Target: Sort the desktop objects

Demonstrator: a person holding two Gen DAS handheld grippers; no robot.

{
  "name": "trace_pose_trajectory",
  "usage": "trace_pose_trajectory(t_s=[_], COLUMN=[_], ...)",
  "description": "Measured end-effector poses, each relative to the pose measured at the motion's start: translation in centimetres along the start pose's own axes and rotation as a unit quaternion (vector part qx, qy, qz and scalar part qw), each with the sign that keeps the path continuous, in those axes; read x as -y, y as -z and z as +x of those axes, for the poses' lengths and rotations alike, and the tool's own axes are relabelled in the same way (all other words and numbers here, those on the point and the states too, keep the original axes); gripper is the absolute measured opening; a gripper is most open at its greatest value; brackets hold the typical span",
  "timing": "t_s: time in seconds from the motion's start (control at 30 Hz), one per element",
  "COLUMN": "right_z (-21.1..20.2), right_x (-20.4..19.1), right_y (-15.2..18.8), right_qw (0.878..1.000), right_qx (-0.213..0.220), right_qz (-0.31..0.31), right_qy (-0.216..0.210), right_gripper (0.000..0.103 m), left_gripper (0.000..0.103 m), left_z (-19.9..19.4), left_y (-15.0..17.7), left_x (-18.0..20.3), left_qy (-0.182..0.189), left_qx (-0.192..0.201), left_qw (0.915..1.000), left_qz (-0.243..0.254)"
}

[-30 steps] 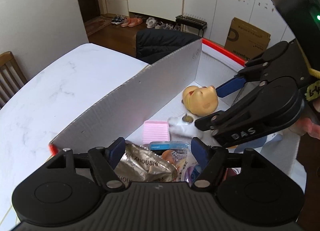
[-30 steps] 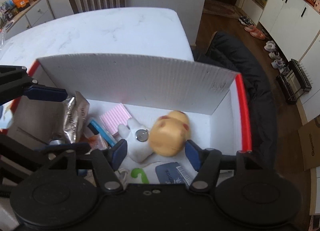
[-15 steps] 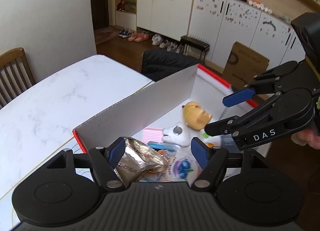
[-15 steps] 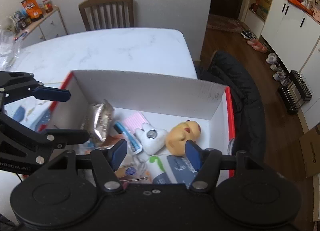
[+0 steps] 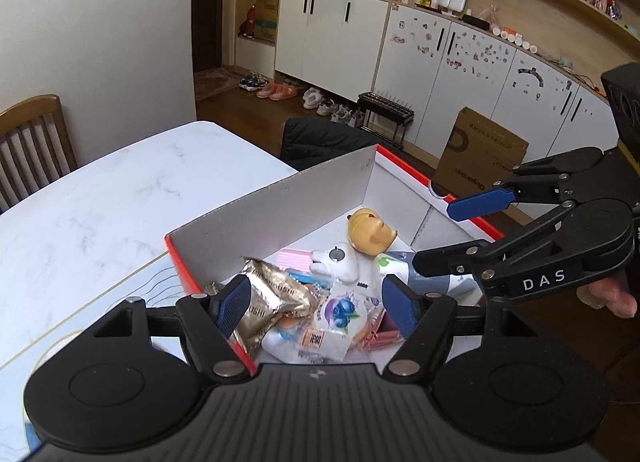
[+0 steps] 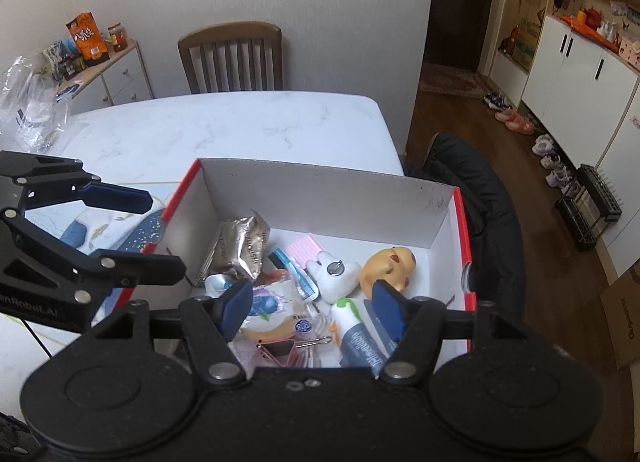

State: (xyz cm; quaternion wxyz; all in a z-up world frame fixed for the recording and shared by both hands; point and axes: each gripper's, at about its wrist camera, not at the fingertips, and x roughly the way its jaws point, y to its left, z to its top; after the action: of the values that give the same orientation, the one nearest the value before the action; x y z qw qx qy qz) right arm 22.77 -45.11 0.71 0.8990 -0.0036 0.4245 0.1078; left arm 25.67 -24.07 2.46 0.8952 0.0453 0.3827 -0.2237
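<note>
Well, red-rimmed white cardboard box on bench holds everything; both grippers' fingers released, empty — sorting prob. done.

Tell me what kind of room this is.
Most likely a home dining area by the entrance: a marble-look dining table with a wooden chair, white storage cabinets with shoes lined up on the floor, and snack packets on a sideboard.

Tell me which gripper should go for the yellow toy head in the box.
Right, probably. The yellow toy head lies just ahead of the open right gripper, near its right finger. The left gripper, also open, hangs over the gold packet at the box's other end.
</note>
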Motion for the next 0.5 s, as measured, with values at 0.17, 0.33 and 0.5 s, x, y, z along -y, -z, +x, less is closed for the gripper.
trace_pose_trajectory(t_s=[0.17, 0.33, 0.5], right_z=[-1.1, -1.7, -2.3], right_x=[-0.8, -1.5, -2.2], right_y=[1.0, 1.9, 2.5], right_qw=[1.0, 0.999, 0.999], right_qx=[0.024, 0.037, 0.046], right_qz=[0.005, 0.011, 0.017], right_qy=[0.005, 0.006, 0.007], right_gripper=[0.067, 0.069, 0.071], left_gripper=[0.072, 0.079, 0.084], left_z=[-1.1, -1.8, -2.8], left_y=[1.0, 2.2, 3.3], left_x=[-0.2, -0.3, -0.3], left_qy=[-0.01, -0.024, -0.023], left_qx=[0.004, 0.002, 0.006], left_qw=[0.9999, 0.9996, 0.9995], left_qz=[-0.007, -0.015, -0.02])
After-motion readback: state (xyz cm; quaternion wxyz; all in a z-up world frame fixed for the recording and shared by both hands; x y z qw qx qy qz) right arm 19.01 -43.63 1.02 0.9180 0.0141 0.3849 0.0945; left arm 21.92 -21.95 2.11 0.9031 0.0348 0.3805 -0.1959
